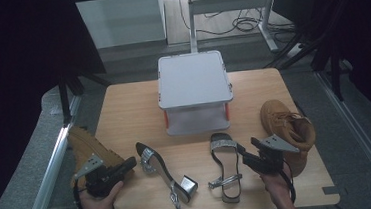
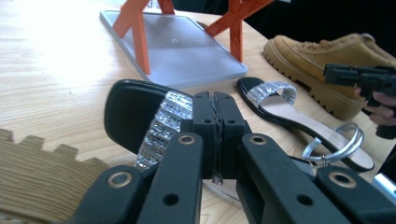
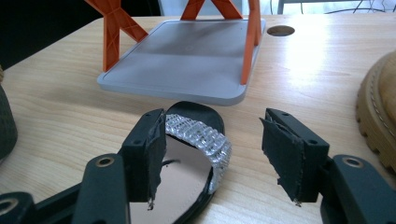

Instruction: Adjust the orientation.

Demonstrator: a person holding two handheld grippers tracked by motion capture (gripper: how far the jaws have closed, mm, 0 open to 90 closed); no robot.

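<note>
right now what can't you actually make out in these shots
- Left boot: in the high view the left claw and hand cover its near end; in the left gripper view the frame edge cuts it down to a piece of sole.
- Left sandal: in the left gripper view the shut claw hides its heel end.
- Right sandal: in the right gripper view the bottom edge cuts off its heel.
- Shelf stand: in the high view its top hides the lower tray.

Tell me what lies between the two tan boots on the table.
In the high view, two black sandals with silver straps lie between the left boot and right boot: a heeled sandal and a flat sandal.
</note>
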